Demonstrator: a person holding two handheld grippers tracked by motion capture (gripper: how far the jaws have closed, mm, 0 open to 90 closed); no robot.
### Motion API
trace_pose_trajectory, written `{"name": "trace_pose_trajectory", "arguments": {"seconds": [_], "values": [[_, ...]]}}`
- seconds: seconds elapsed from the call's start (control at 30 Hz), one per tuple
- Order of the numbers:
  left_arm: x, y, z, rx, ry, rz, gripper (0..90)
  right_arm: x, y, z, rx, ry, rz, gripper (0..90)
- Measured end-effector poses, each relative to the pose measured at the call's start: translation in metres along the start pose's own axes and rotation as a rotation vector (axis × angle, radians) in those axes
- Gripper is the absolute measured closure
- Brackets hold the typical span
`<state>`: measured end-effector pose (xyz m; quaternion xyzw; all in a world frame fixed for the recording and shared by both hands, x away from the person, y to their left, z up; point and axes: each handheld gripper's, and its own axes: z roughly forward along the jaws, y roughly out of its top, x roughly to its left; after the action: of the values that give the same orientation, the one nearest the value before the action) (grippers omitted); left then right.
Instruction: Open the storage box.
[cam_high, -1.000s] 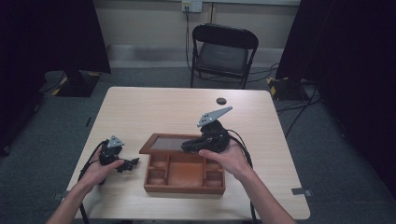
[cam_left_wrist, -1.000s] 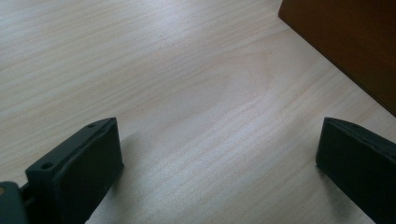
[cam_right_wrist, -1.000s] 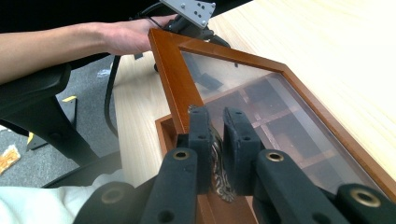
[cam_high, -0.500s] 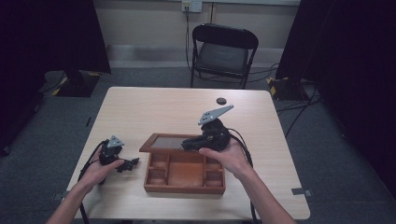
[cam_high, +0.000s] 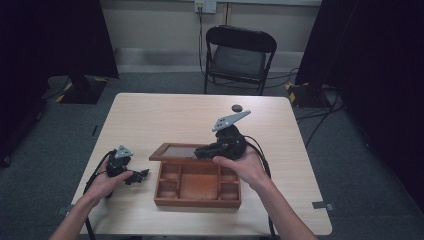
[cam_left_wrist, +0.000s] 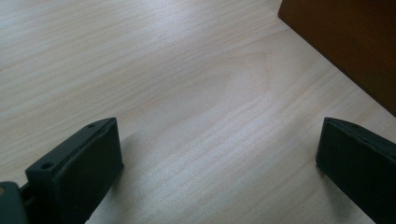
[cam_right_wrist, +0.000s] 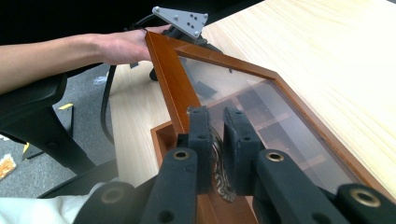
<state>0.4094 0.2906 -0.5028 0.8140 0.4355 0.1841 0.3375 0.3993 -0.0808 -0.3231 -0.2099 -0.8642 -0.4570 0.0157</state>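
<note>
A compartmented brown wooden box (cam_high: 197, 185) sits near the front middle of the pale wood-grain table (cam_high: 165, 115), its glass-panelled, wood-framed lid (cam_high: 176, 151) swung up and leaning toward the far side. The right gripper (cam_high: 202, 152) is at the lid's near edge; in the right gripper view its jaws stand nearly together, clamped on a small ornate metal clasp (cam_right_wrist: 218, 161) fixed to the lid frame. The left gripper (cam_high: 140, 176) rests on the table just left of the box, its jaws wide apart with nothing but bare table between them, the box's side wall (cam_left_wrist: 350, 42) close by. The lid looks stiff and fairly light, but its glass pane is fragile and the varnished frame likely slippery, so the clasp or the frame edge seems the safest hold, not the glass. The clasp is thin and could slip or bend if twisted; the box may slide unless steadied. A small dark round object (cam_high: 236, 107) lies well apart, near the far edge.
</note>
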Motion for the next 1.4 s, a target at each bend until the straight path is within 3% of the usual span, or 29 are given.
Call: {"name": "trace_pose_trajectory", "arguments": {"seconds": [1.4], "values": [[0.0, 0.0, 0.0, 0.001, -0.001, -0.001, 0.0, -0.007, 0.011, -0.005, -0.027, -0.026, 0.018, 82.3]]}}
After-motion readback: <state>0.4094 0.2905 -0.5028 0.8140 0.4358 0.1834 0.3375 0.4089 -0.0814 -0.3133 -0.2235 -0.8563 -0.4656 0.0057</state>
